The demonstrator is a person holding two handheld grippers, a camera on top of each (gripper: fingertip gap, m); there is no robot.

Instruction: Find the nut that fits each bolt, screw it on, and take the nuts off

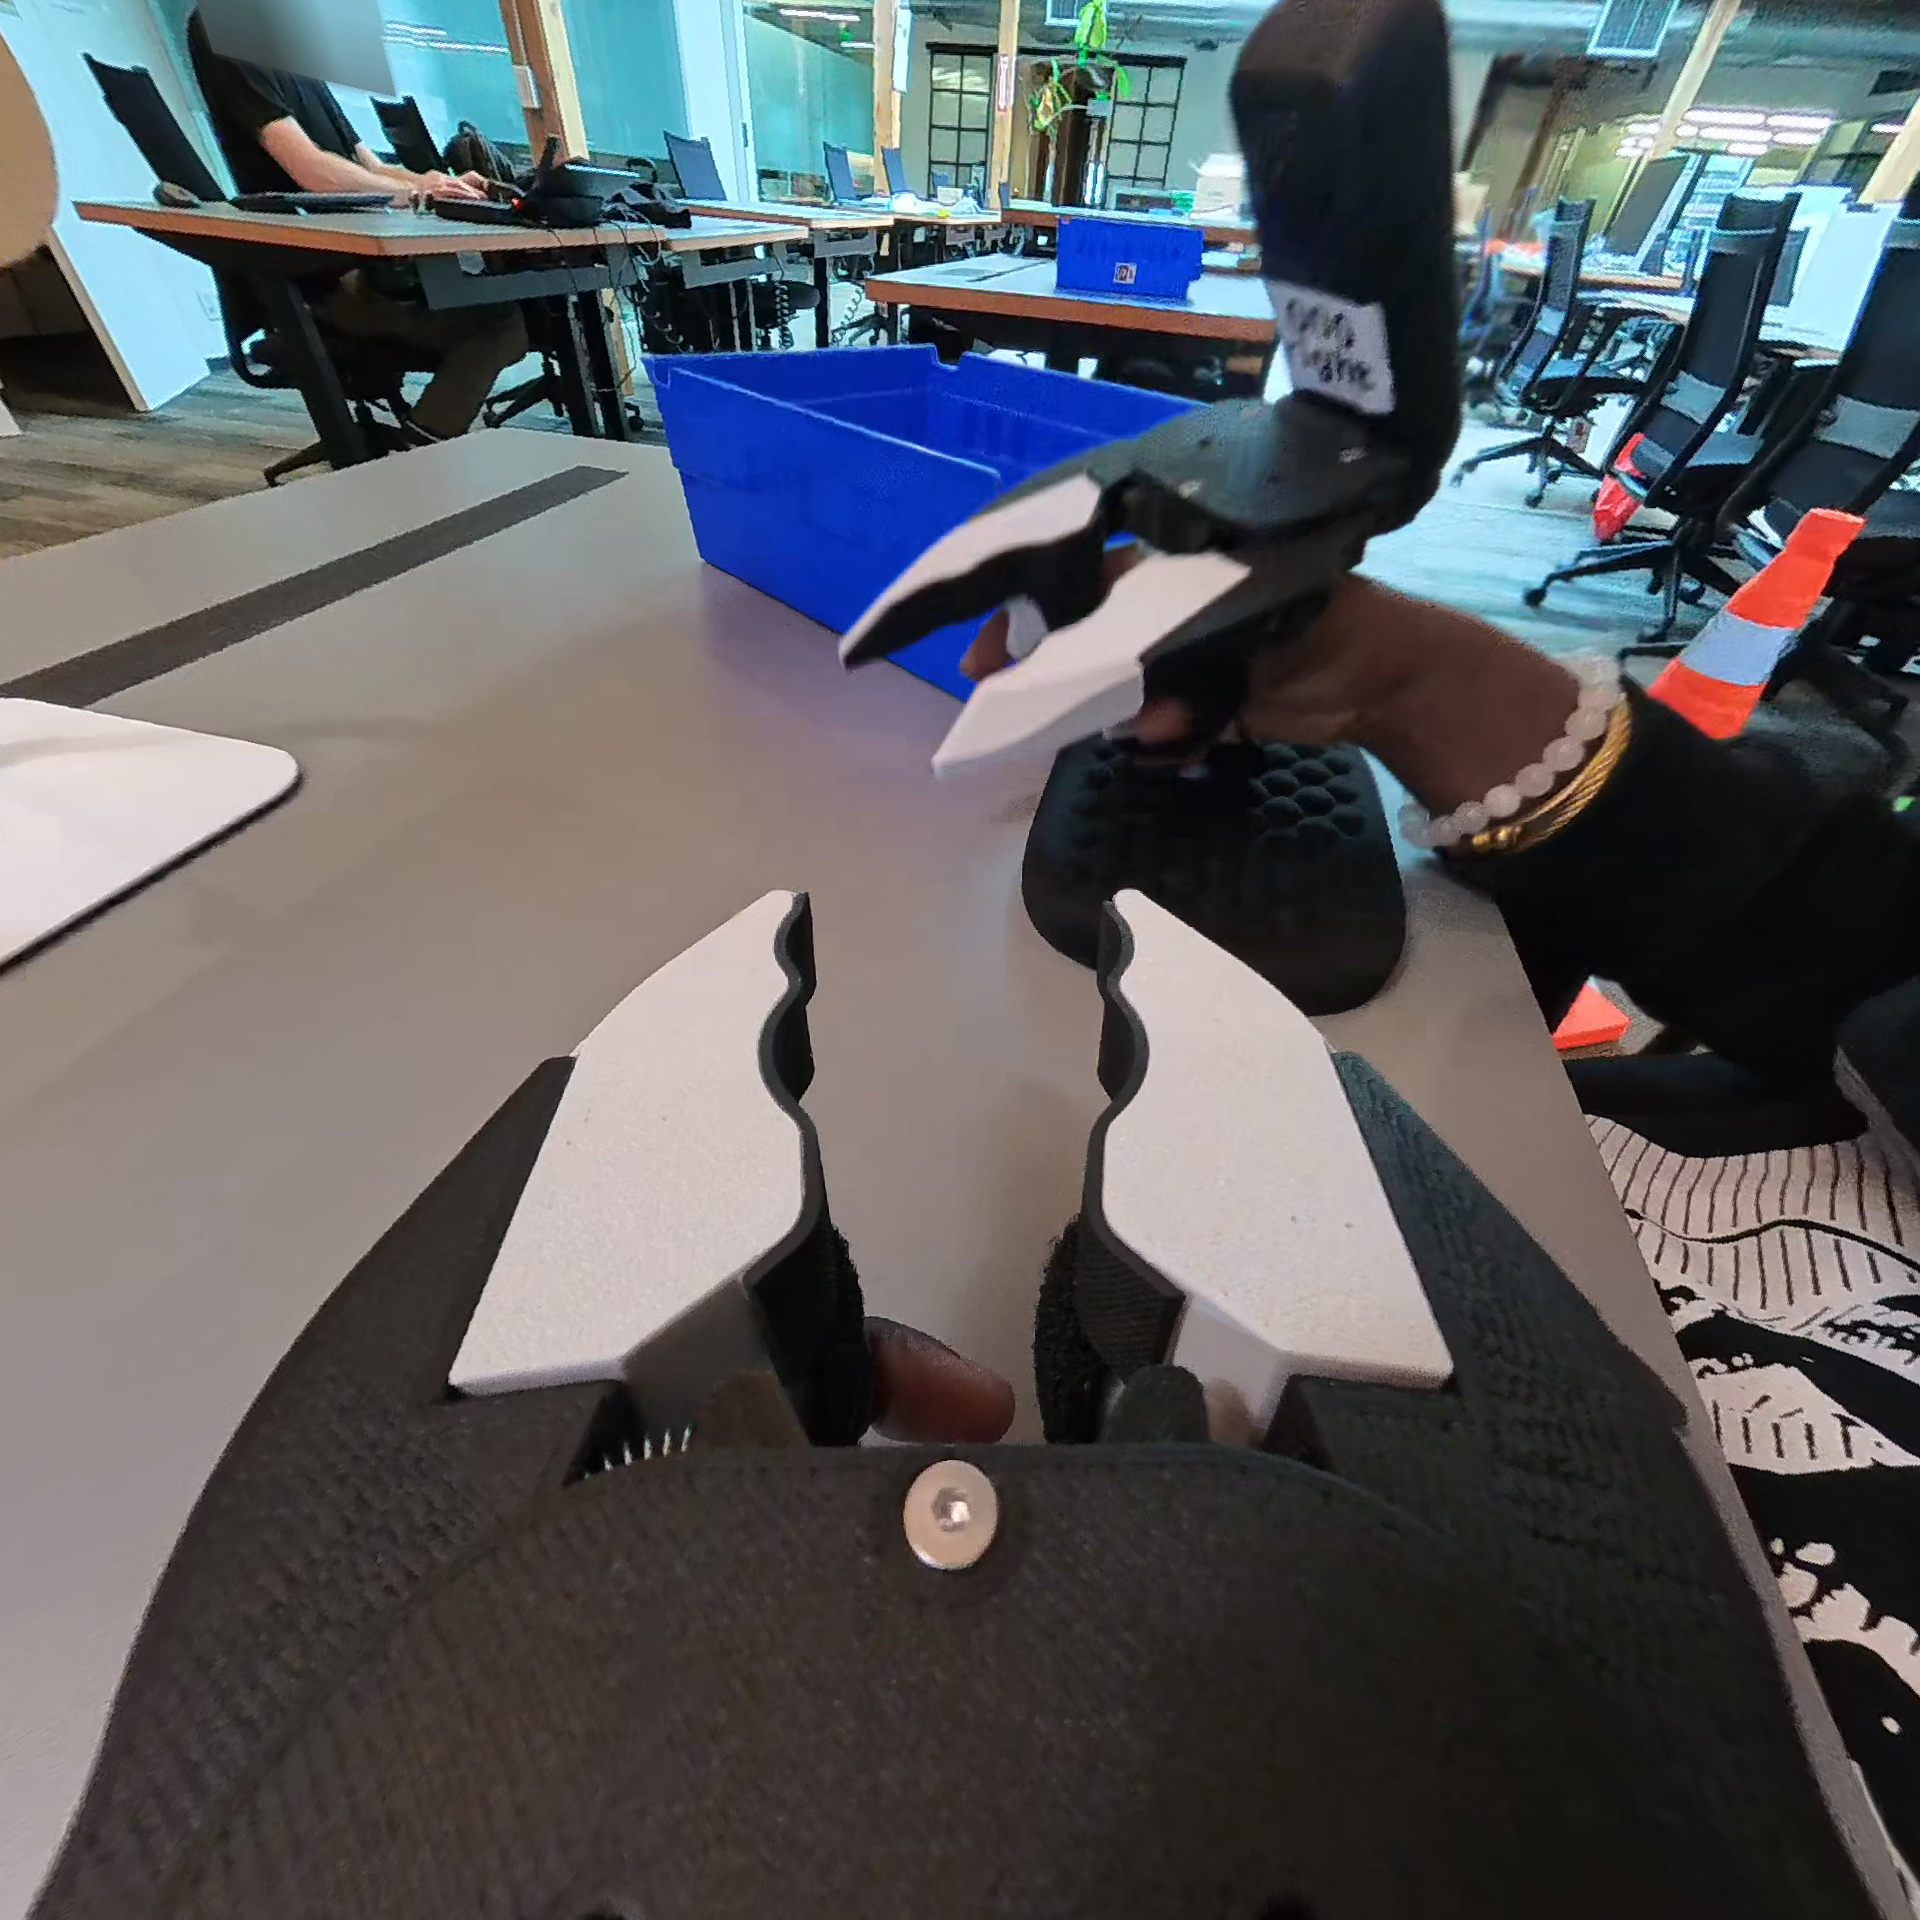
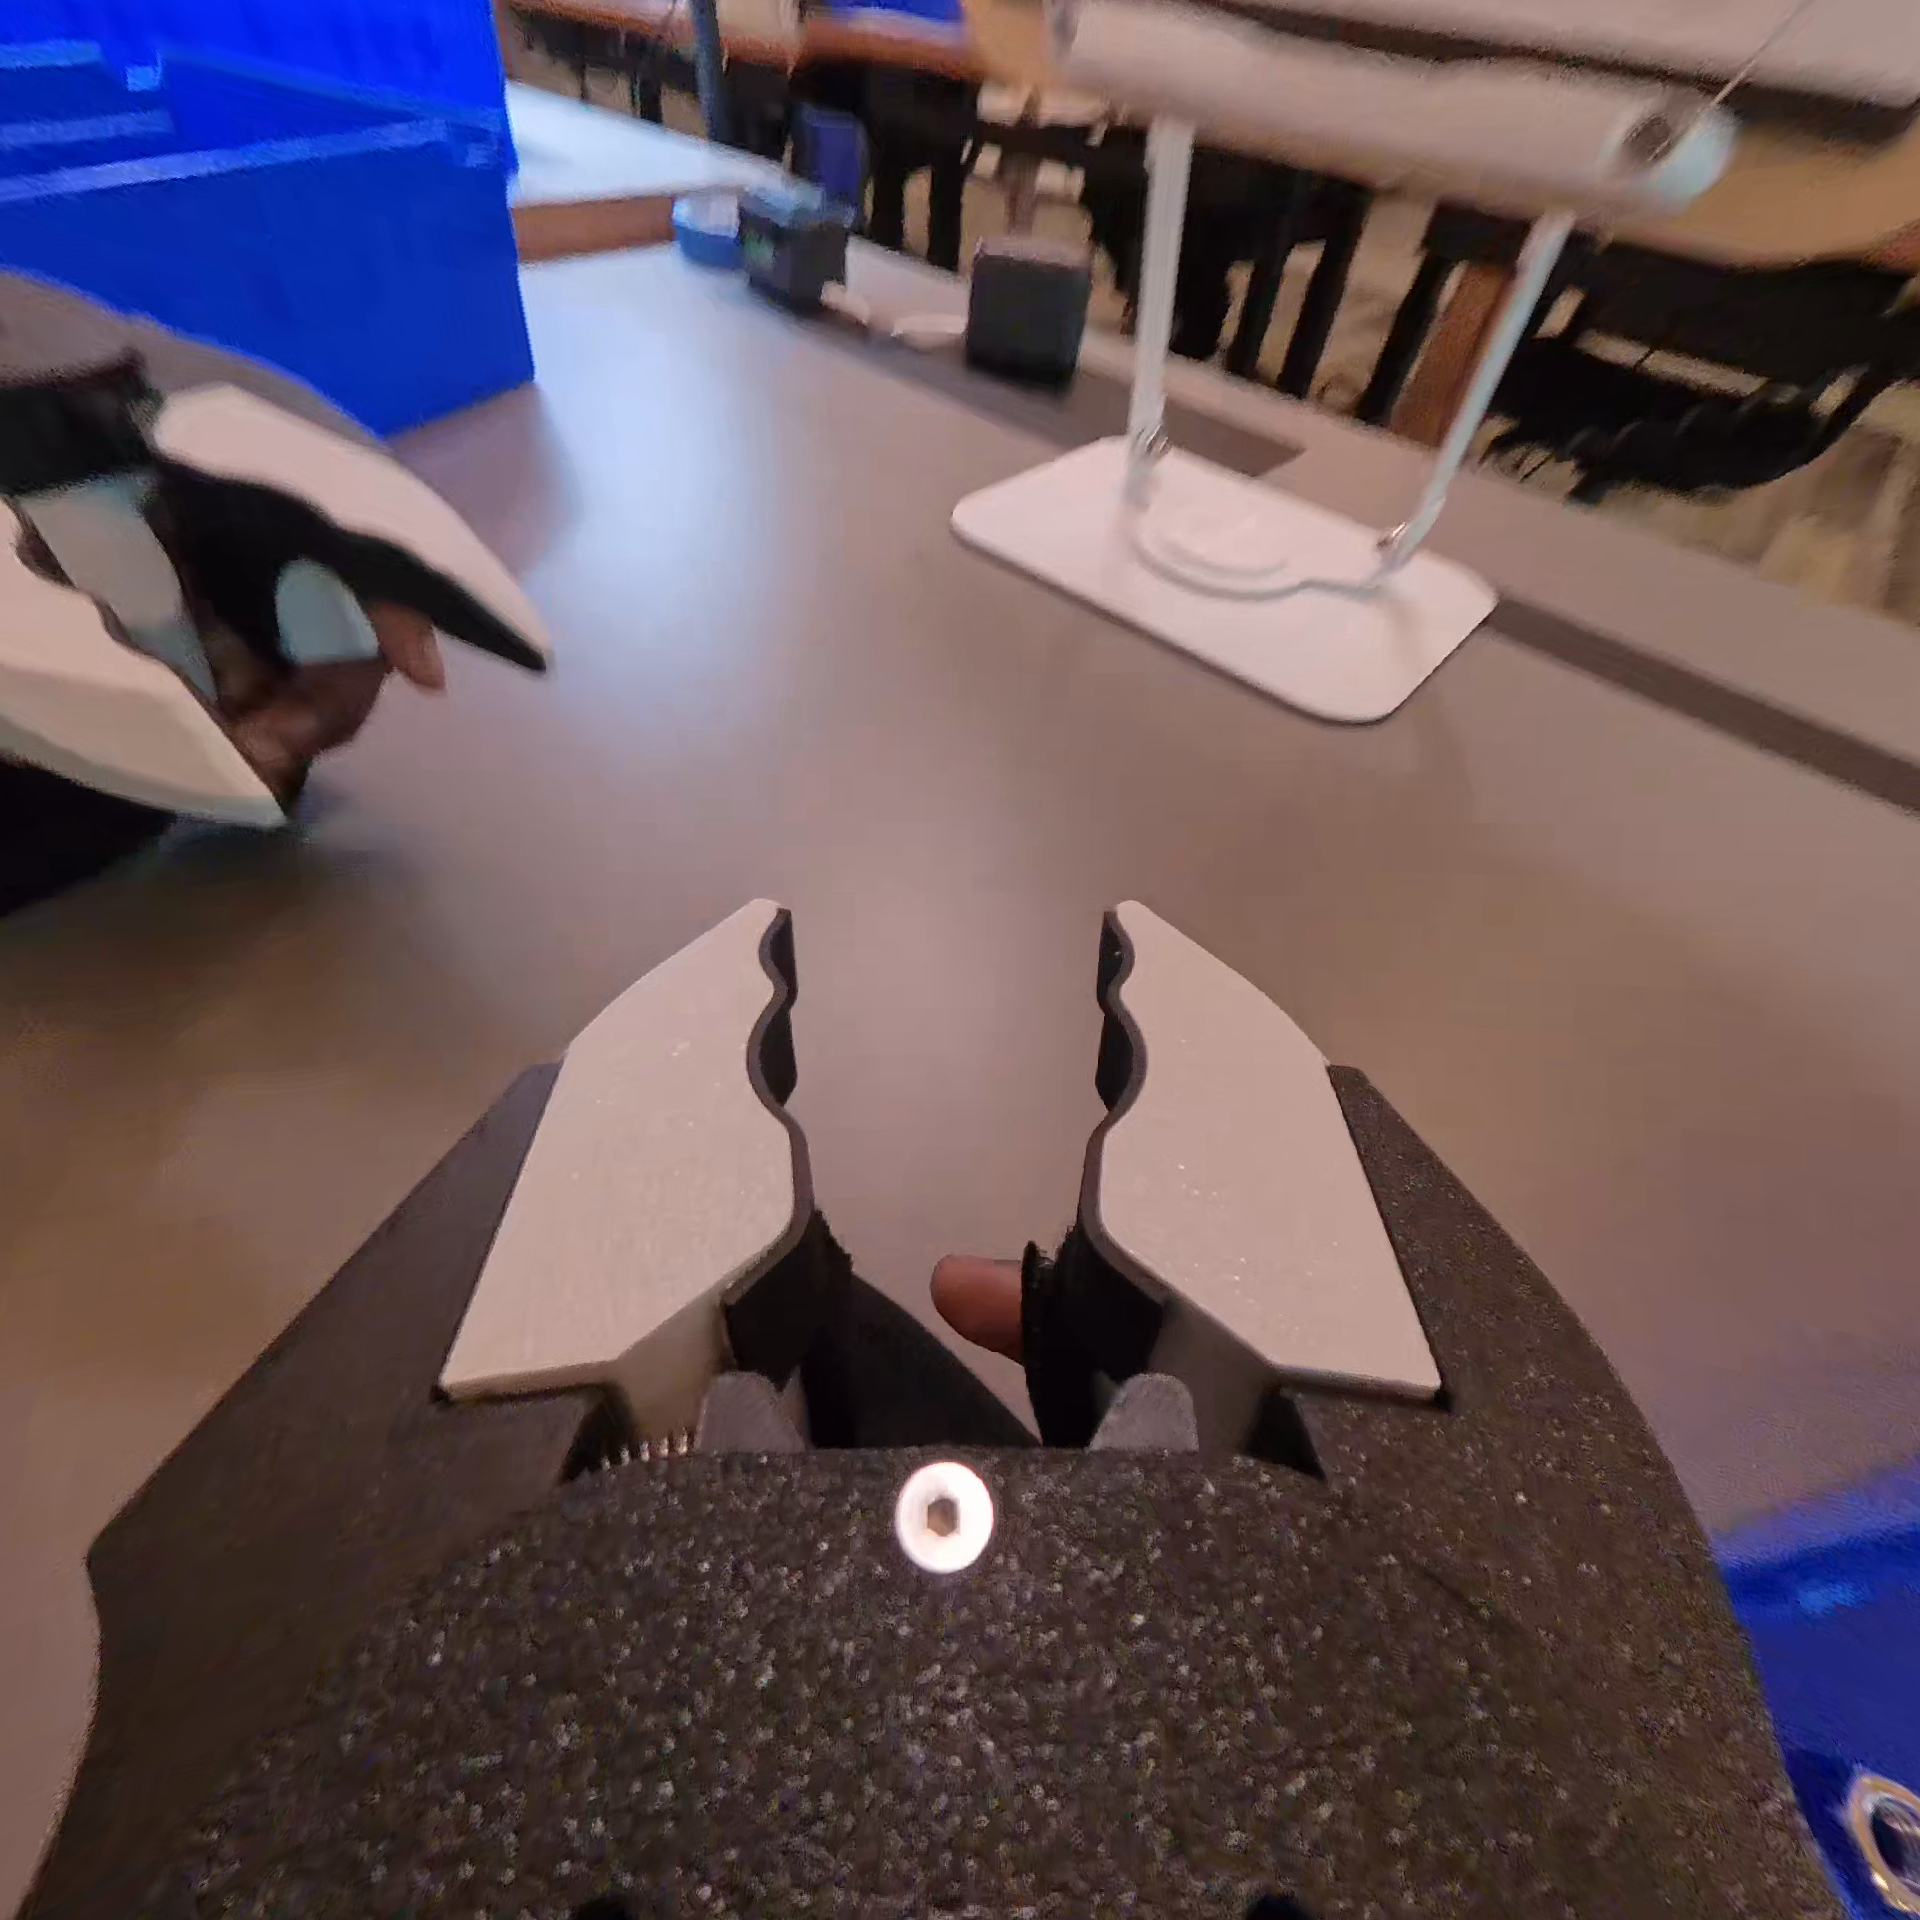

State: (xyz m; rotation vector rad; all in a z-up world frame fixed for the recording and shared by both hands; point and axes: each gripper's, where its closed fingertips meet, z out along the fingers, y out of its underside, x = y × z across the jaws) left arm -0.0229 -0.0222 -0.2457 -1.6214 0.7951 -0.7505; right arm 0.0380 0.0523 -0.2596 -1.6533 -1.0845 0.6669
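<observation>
My left gripper [image 1: 951, 914] is open and empty, held low over the grey table [image 1: 520, 779]. My right gripper [image 2: 945, 920] is also open and empty over the same table [image 2: 1039, 779]. In the left wrist view the right gripper [image 1: 894, 712] shows ahead to the right, jaws apart, held by a hand wearing bracelets. In the right wrist view the left gripper [image 2: 405, 738] shows at the left, jaws apart. No bolt shows in either view. A silver ring-shaped part [image 2: 1886, 1839], perhaps a nut, lies in a blue bin [image 2: 1849, 1621] at the bottom right corner.
A blue bin [image 1: 831, 468] stands at the table's far side and also shows in the right wrist view [image 2: 260, 208]. A black honeycomb pad [image 1: 1216, 873] lies near the right edge. A white stand base [image 2: 1226, 582] and small dark boxes [image 2: 1023, 312] sit farther off. An orange cone [image 1: 1766, 623] stands on the floor.
</observation>
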